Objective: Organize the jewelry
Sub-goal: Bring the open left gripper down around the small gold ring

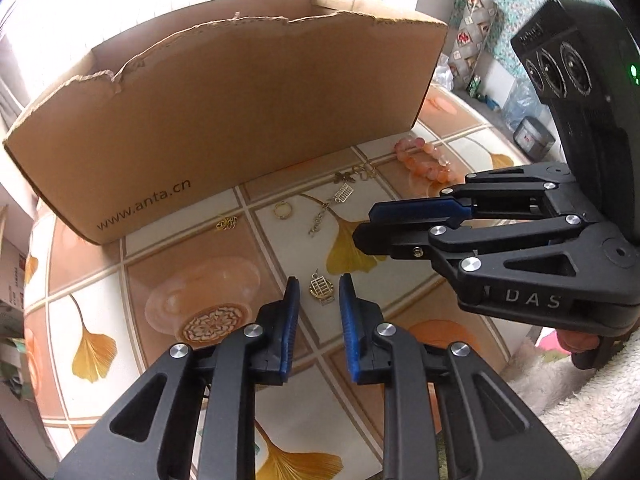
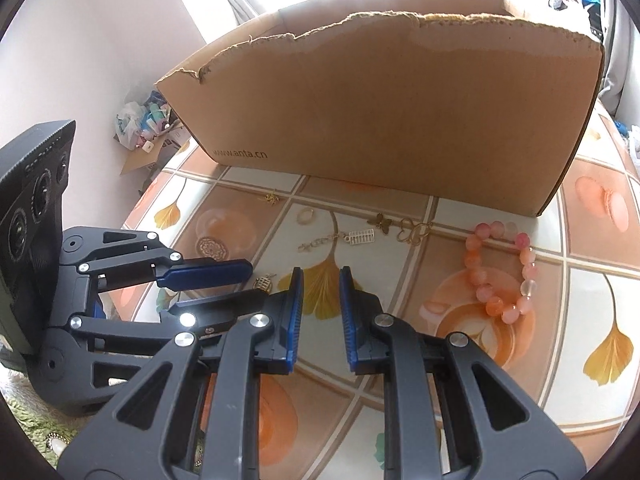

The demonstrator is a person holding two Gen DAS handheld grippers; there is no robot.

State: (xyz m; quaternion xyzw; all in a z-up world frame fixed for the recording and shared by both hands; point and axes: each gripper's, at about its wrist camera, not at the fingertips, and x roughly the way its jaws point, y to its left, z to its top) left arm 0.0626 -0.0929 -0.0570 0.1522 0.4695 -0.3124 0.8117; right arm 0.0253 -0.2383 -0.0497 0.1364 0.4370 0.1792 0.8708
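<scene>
Left wrist view alone shows small gold round abacus charm (image 1: 320, 288) between left gripper (image 1: 319, 290) pads, jaws narrow, contact unclear. Right wrist view alone shows whole pink-orange bead bracelet (image 2: 502, 266) right of right gripper (image 2: 321, 285), jaws narrow, nothing between. Ahead: torn brown cardboard box (image 1: 224, 120), on ginkgo-leaf print tablecloth (image 1: 96, 344); cluttered room. One bracelet, one gold ring (image 1: 282, 210), one chain with charm (image 1: 326, 210).

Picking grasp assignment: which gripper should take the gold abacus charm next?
Left. The left gripper already frames the gold abacus charm, pads not pressing yet; the right gripper holds nothing and points beside it.
</scene>
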